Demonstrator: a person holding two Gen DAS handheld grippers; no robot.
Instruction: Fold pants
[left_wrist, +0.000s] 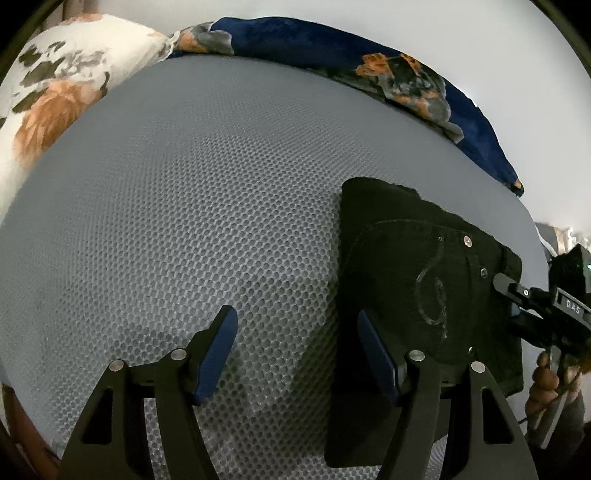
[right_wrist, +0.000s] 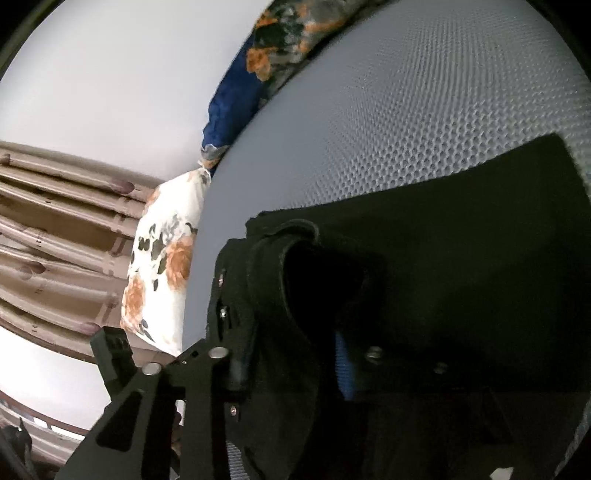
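Note:
Black jeans (left_wrist: 424, 266) lie folded on the right part of a grey mesh mattress (left_wrist: 184, 184), a back pocket with curly stitching facing up. My left gripper (left_wrist: 295, 314) hangs open above the mattress, its right finger over the jeans' left edge and nothing between the pads. At the jeans' right side my right gripper (left_wrist: 502, 280) has hold of the waistband, with a person's hand (left_wrist: 546, 376) below it. In the right wrist view the black jeans (right_wrist: 461, 240) bunch up between the fingers of the right gripper (right_wrist: 291, 332), which is shut on the cloth; the fingertips are hidden in it.
A white floral pillow (left_wrist: 55, 92) lies at the mattress's far left. A dark blue floral blanket (left_wrist: 406, 74) runs along the far edge by a white wall. Beige curtains (right_wrist: 55, 221) hang beyond the pillow. Bare mesh stretches left of the jeans.

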